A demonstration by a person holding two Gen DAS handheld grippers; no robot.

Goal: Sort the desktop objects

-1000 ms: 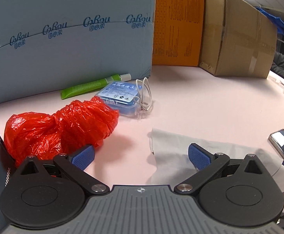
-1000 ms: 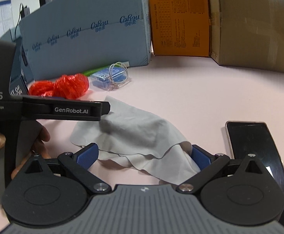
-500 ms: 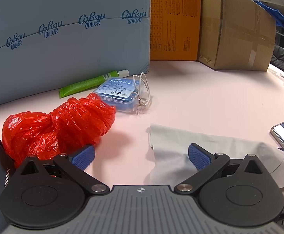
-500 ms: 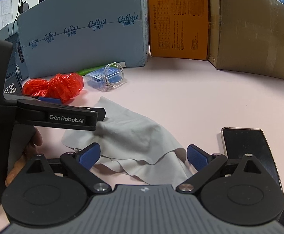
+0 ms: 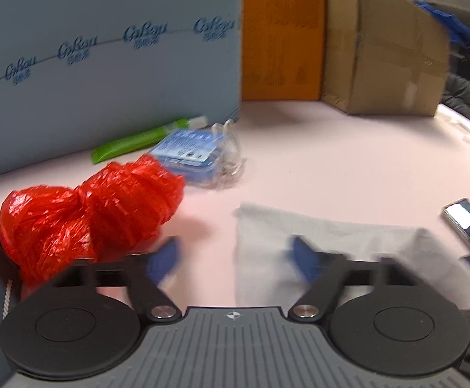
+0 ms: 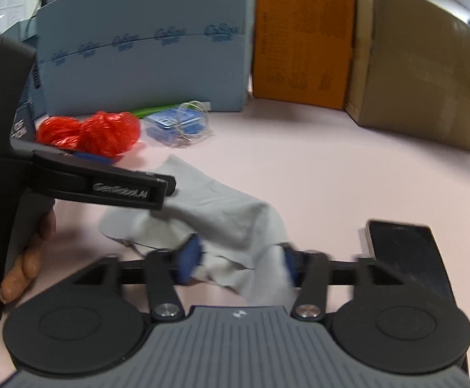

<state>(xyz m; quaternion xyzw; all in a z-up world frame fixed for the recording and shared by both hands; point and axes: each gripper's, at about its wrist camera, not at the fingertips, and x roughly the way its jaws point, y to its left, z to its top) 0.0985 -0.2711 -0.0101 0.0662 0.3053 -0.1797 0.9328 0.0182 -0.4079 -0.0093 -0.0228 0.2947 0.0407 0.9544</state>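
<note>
Sorting at an early stage, judged from the layout; both sets of tongs work the grey cloth (image 6: 222, 213), which lies crumpled on the pink surface (image 6: 299, 168) between the red plastic bag (image 5: 89, 213) and the phone (image 6: 406, 252). The right tongs (image 6: 239, 262) are closing, blue pads on either side of the cloth's near fold, not yet clearly pressing it; the left tongs (image 5: 235, 255) are closing over the cloth's left edge, one pad above the fabric, the other above bare surface, nothing yet pinched. The green tube (image 5: 144, 139) and the blue packet (image 5: 189, 153) with its clear wrapper lie together beside the bag, near the blue carton (image 5: 105, 64); no item appears placed in a final spot, so the sorting probably remains largely undone.
</note>
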